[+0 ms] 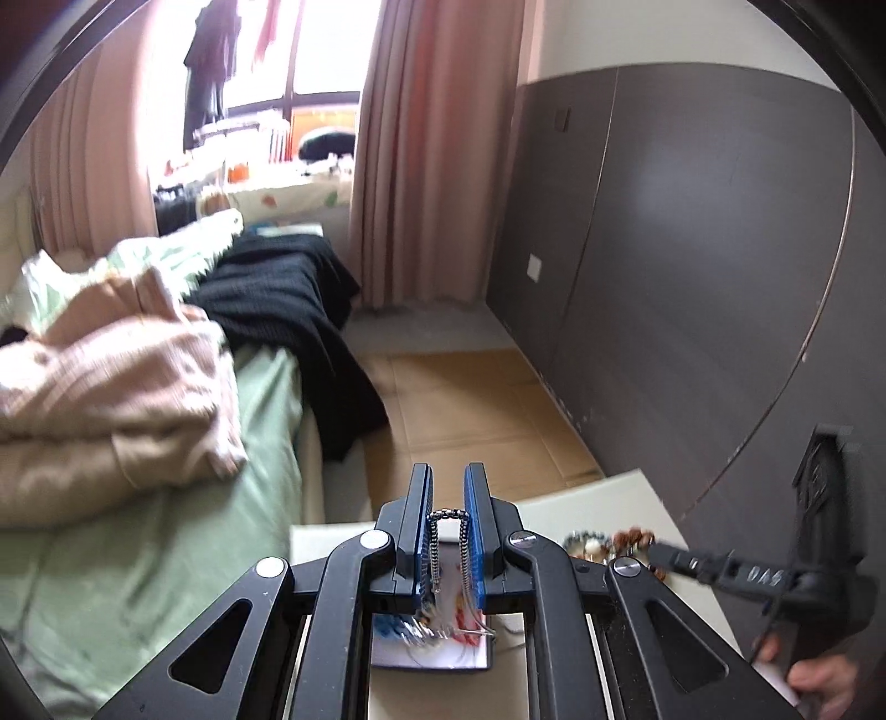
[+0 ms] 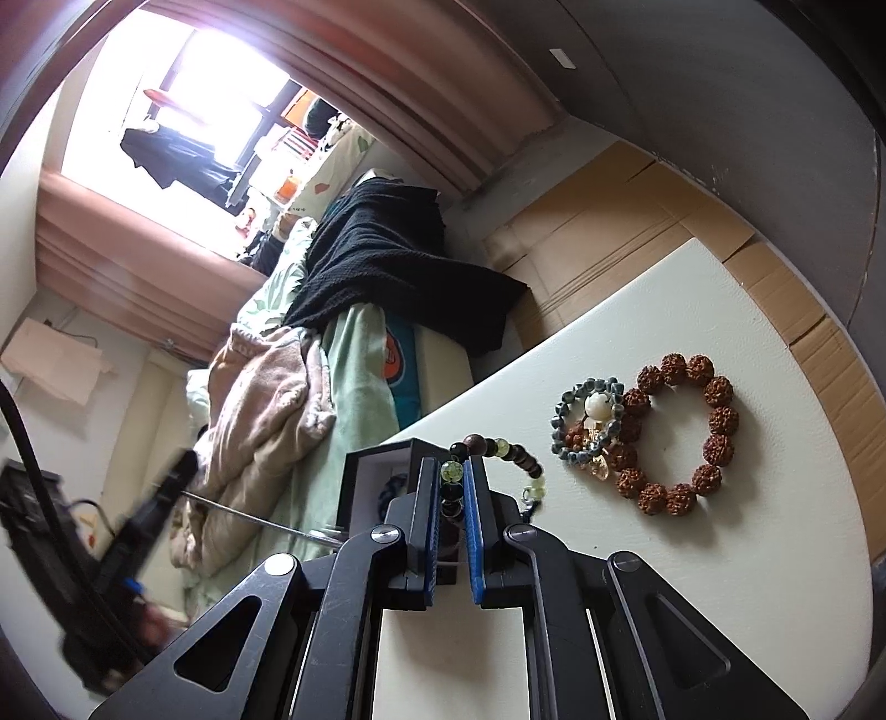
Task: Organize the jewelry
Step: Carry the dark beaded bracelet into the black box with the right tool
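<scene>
- Your left tool [image 1: 447,512] grips a silver metal chain [image 1: 446,515], draped over its blue pads above the white desk [image 1: 598,490].
- Your right tool [image 2: 449,476] clamps a dark-and-green beaded bracelet [image 2: 501,450], beside the black open box [image 2: 382,471].
- Right of it on the desk lie a grey-blue bead bracelet [image 2: 573,426] touching a brown seed-bead bracelet [image 2: 714,410].

A lived-in bedroom in a home is shown. An unmade bed [image 1: 260,421] with a green sheet is seen, heaped with a pink blanket [image 1: 111,382] and a black knitted throw [image 1: 288,299]. Pink curtains [image 1: 432,149] are hung beside a bright window [image 1: 315,50], where dark clothes [image 1: 210,66] are hung up. Flattened cardboard [image 1: 470,404] is laid over the floor along a dark panelled wall [image 1: 692,249], and a white bench [image 2: 720,554] is set near the bed
</scene>
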The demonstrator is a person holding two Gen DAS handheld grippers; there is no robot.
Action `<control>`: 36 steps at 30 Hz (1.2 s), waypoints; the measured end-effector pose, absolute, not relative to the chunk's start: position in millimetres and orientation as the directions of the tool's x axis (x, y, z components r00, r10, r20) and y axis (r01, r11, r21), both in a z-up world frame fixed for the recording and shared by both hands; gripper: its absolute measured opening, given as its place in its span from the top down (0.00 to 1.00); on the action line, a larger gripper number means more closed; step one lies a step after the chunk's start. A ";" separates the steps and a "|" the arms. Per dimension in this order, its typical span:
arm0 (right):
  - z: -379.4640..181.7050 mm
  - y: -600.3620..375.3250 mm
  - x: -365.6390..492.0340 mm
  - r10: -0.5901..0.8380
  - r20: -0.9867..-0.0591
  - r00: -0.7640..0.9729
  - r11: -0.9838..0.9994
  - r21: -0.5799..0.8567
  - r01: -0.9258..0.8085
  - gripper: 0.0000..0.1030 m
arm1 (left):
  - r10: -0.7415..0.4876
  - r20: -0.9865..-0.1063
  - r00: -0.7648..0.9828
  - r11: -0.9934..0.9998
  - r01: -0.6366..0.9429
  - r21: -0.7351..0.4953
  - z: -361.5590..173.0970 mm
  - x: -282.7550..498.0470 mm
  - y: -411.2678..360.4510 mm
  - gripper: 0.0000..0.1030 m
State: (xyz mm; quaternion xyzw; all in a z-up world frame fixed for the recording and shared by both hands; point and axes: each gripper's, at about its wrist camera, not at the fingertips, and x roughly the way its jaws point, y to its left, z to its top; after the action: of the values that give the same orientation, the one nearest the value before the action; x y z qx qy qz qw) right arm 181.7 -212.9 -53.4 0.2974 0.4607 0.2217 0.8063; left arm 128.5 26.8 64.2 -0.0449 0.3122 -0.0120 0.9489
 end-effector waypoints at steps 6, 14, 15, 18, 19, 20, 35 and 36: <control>-52.0 -218.0 181.5 0.634 -0.604 0.482 0.720 0.689 -0.083 0.90 | -0.010 -0.540 0.842 0.999 -0.009 -0.032 108.4 124.0 25.8 0.88; -51.3 -218.6 180.7 0.637 -0.602 0.482 0.718 0.690 -0.087 0.90 | 0.039 -0.489 0.871 0.999 -0.035 0.018 148.1 121.0 27.6 0.88; -50.9 -218.0 180.4 0.639 -0.601 0.481 0.718 0.690 -0.092 0.90 | 0.039 -0.485 0.873 0.999 -0.034 0.020 150.6 120.4 27.1 0.88; -49.4 -213.6 180.1 0.644 -0.598 0.478 0.715 0.692 -0.098 0.90 | 0.031 -0.486 0.873 1.000 -0.029 0.012 150.4 121.3 25.4 0.88; -49.4 -212.3 180.0 0.647 -0.596 0.475 0.713 0.693 -0.102 0.90 | 0.028 -0.488 0.872 1.000 -0.027 0.009 148.6 119.9 24.5 0.88; -49.2 -211.7 180.1 0.650 -0.595 0.474 0.712 0.694 -0.105 0.90 | 0.024 -0.492 0.870 1.000 -0.025 0.004 145.1 120.3 23.9 0.88; -45.7 -185.6 179.3 0.705 -0.555 0.441 0.676 0.715 -0.180 0.90 | -0.118 -0.627 0.770 0.972 -0.040 -0.232 40.3 135.4 31.4 0.88; -46.1 -183.0 179.2 0.706 -0.556 0.438 0.676 0.714 -0.182 0.90 | -0.125 -0.637 0.760 0.968 -0.046 -0.245 31.4 136.6 32.2 0.88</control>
State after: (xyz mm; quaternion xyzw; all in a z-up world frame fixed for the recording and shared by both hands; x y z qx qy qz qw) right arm 179.2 -183.0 -46.1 0.2905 0.4507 0.2786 0.7968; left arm 136.6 32.2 31.4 -0.1238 0.3456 -0.0214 0.9299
